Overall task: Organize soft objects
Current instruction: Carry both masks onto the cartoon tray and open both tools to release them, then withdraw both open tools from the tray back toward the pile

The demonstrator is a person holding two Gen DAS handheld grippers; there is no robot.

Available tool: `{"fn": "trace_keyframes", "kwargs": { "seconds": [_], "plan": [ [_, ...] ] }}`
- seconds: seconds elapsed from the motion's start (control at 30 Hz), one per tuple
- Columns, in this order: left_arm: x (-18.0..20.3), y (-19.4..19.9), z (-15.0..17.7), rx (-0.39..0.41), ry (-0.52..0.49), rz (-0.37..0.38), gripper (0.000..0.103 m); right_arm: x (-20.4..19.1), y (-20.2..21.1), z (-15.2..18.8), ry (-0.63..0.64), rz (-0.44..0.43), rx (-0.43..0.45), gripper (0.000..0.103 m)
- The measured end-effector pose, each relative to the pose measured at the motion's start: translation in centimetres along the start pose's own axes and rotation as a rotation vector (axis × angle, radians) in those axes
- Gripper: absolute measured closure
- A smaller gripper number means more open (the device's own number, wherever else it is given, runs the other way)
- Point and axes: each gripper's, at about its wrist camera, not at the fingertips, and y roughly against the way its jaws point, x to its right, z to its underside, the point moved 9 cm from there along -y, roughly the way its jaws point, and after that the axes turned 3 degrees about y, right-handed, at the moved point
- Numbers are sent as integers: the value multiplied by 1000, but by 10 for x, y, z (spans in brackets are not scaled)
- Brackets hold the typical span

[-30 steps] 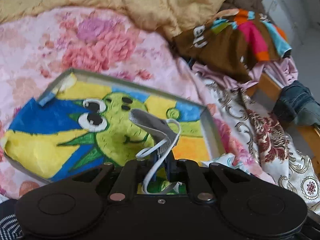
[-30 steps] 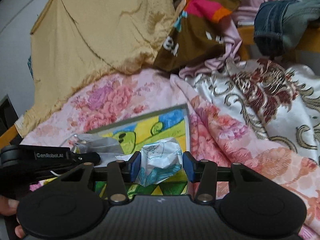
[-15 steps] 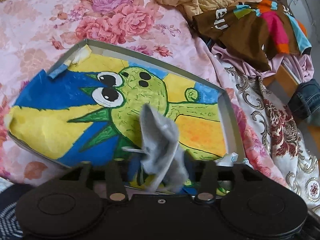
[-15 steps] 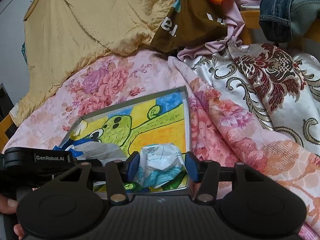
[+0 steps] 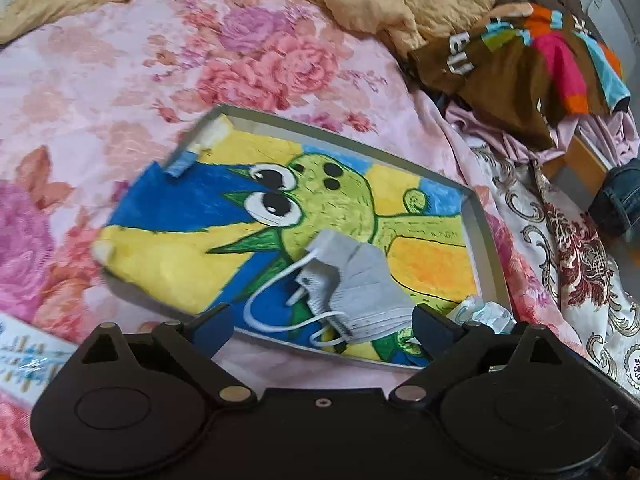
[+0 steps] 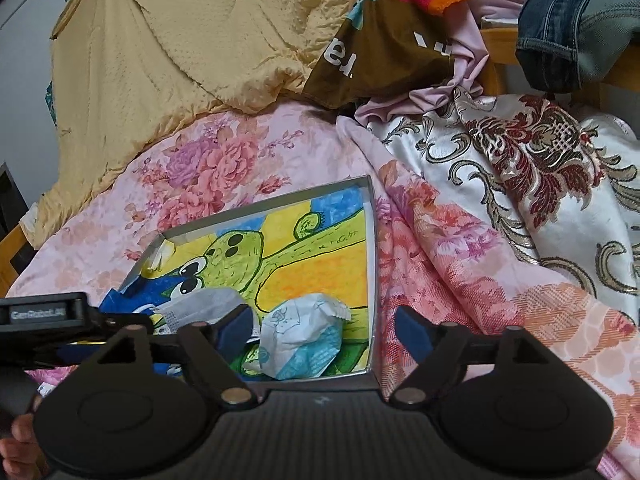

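A shallow grey box lid (image 5: pixel 482 236) lined with a painted green cartoon creature lies on the flowered bedspread. A grey face mask (image 5: pixel 356 288) with white ear loops rests loose on the painting, just ahead of my left gripper (image 5: pixel 322 322), whose jaws are opening wide and touch nothing. In the right wrist view a crumpled white-and-blue tissue packet (image 6: pixel 302 336) lies in the lid's (image 6: pixel 374 240) near corner. My right gripper (image 6: pixel 324 330) is opening too; the packet sits between its fingers, free of the pads. The mask (image 6: pixel 200 306) and the left gripper's body show at left.
A yellow quilt (image 6: pixel 192 40) is heaped at the back. A brown multicoloured garment (image 5: pixel 520 64), lilac cloth, a white-and-maroon brocade cover (image 6: pixel 532 168) and folded jeans (image 6: pixel 572 28) crowd the right side. A patterned white packet (image 5: pixel 28 360) lies at lower left. A hand (image 6: pixel 16 444) holds the left gripper.
The left gripper let go of the grey mask, which dropped onto the painting, and the gripper drew back. The right gripper's fingers spread away from the tissue packet, leaving it in the lid.
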Motion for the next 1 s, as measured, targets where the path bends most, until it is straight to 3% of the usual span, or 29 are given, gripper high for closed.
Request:
{"fn": "trace_keyframes", "kwargs": {
  "seconds": [0.4,0.73,1.0],
  "plan": [
    [-6,95,18,190,-62,40,1,-37,75,-11,126,-17,193,1],
    [-25,163,61,279,-78,67,1,-80,149,6,231,21,314,0],
    [-47,209,99,335,-92,57,1,-92,194,34,244,57,351,0]
  ]
}}
